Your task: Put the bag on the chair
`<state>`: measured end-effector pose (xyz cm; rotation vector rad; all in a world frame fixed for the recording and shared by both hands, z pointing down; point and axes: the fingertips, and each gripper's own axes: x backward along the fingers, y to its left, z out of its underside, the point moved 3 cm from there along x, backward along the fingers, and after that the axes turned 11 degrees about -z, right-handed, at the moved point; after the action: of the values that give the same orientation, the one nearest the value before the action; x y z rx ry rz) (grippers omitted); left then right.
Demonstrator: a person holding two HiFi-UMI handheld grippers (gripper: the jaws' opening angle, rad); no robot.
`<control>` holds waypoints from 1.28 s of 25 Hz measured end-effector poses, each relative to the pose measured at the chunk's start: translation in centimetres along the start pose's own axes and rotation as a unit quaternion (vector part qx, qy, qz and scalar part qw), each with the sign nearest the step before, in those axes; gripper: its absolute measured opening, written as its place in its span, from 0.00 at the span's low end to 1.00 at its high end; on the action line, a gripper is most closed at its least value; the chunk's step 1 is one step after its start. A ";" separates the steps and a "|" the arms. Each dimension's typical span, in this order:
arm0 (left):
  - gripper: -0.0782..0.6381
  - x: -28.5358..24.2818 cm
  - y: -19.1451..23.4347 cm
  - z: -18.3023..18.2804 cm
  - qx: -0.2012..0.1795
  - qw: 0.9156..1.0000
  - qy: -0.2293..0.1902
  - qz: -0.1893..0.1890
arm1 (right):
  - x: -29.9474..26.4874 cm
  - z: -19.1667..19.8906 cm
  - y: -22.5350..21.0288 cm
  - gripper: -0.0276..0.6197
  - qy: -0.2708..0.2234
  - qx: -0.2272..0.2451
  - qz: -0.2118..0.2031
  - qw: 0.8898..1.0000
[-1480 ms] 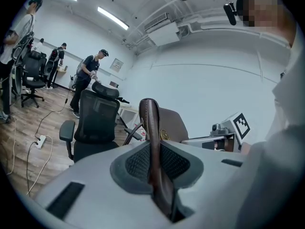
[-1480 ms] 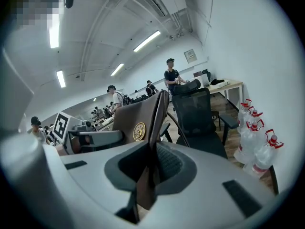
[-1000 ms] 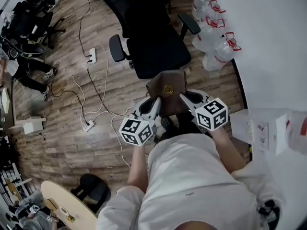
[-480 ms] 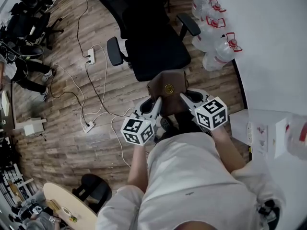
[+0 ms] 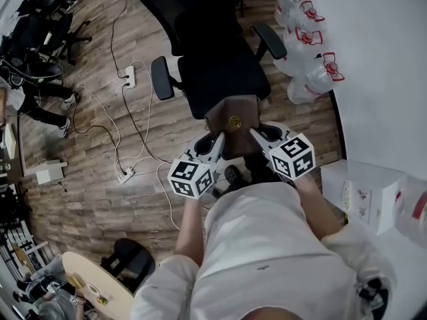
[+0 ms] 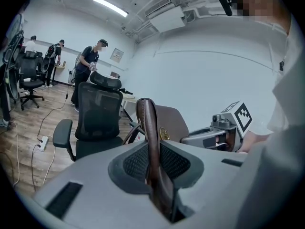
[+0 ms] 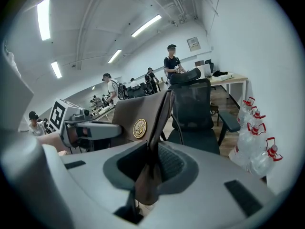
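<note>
**Bag held at the chair front**

The left hand-held gripper and the right hand-held gripper each clamp one side edge of the brown bag — it hangs upright between them, at the black chair seat's front edge.

Brown bag with gold emblem; black mesh chair beyond left gripper; its marker cube white, black squares.

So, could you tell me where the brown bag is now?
In the head view's centre, the brown bag is clamped between the left tool and right tool, directly in front of the black chair.
</note>
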<state>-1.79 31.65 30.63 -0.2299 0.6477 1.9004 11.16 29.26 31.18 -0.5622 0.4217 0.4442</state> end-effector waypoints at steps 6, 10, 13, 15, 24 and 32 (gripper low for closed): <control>0.18 -2.9 0.7 -2.1 -0.001 1.000 0.001 -0.022 | -1.0 -2.3 -3.0 0.15 0.010 0.014 -0.011 1.000; 0.18 -4.7 0.3 -2.9 0.004 0.999 0.002 -0.032 | -0.9 -3.2 -5.0 0.15 0.018 0.020 -0.018 0.999; 0.18 -6.2 -0.3 -3.3 0.007 0.999 0.004 -0.040 | -0.5 -3.6 -6.6 0.15 0.025 0.023 -0.023 0.999; 0.18 -7.0 -0.7 -3.4 0.009 0.999 0.005 -0.045 | -0.2 -3.8 -7.5 0.16 0.028 0.024 -0.027 0.999; 0.18 -9.6 -1.7 -3.8 0.019 0.997 0.011 -0.071 | 0.2 -4.3 -10.6 0.16 0.044 0.030 -0.052 0.997; 0.18 -9.8 -1.7 -3.5 0.015 0.997 0.014 -0.077 | 0.0 -3.8 -11.0 0.16 0.053 0.028 -0.063 0.996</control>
<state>3.40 22.46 31.47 -0.2791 0.6572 1.7422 15.71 18.71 32.77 -0.5554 0.4949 0.2809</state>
